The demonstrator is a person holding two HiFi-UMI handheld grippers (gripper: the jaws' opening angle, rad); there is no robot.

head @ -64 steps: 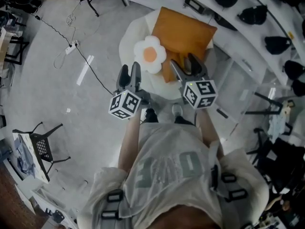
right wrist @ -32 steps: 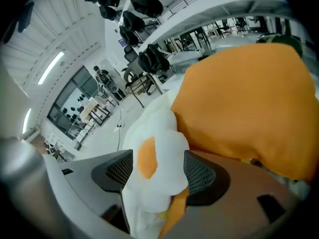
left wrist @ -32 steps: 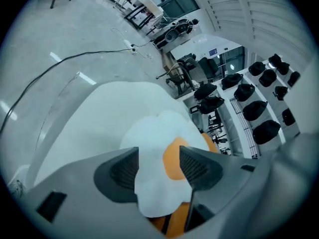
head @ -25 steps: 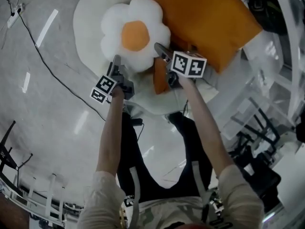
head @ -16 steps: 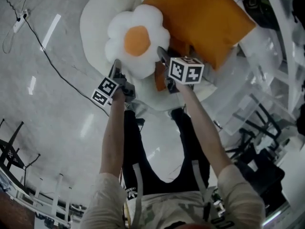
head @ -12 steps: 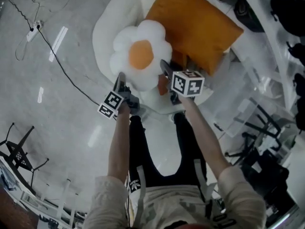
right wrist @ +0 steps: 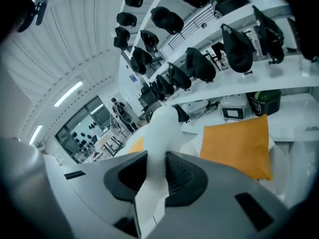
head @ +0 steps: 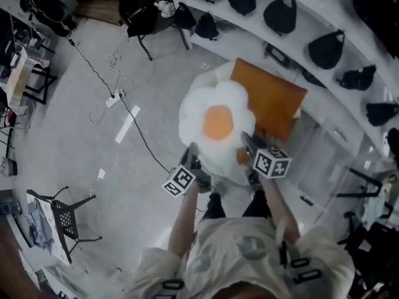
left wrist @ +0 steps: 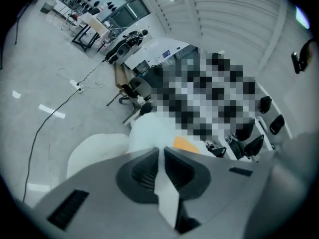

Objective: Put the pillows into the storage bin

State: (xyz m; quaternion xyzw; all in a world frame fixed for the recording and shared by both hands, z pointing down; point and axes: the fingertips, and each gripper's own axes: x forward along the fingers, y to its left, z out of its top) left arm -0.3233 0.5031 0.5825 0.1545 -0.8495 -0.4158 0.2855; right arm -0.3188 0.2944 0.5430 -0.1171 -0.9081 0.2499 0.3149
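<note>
A: We've got the flower pillow [head: 218, 126] up off the floor, with fat white petals and a round orange centre facing us.

B: And we hold it by two edges. The left gripper [left wrist: 160, 156] has its jaws closed tight on a thin fold of white fabric. The right gripper [right wrist: 157, 166] is clamped on a thicker white petal.

A: So it hangs between the two of us, in front of our knees. Behind it lies the orange pillow [head: 271, 101], square and flat. A white cushion [head: 219, 76] peeks out past the top petals.

B: We can't tell whether the flower touches either of them. The bin [head: 324, 167], clear-walled, sits to our right, just beside the orange pillow.

A: Left of us a black cable [head: 134, 120] snakes over the floor [head: 81, 148], which is grey and glossy with white tape marks.

B: There's a black chair [head: 62, 207] down in the left corner. Along the top right a curved white shelf [head: 312, 23] carries a row of black bags [head: 279, 14].
</note>
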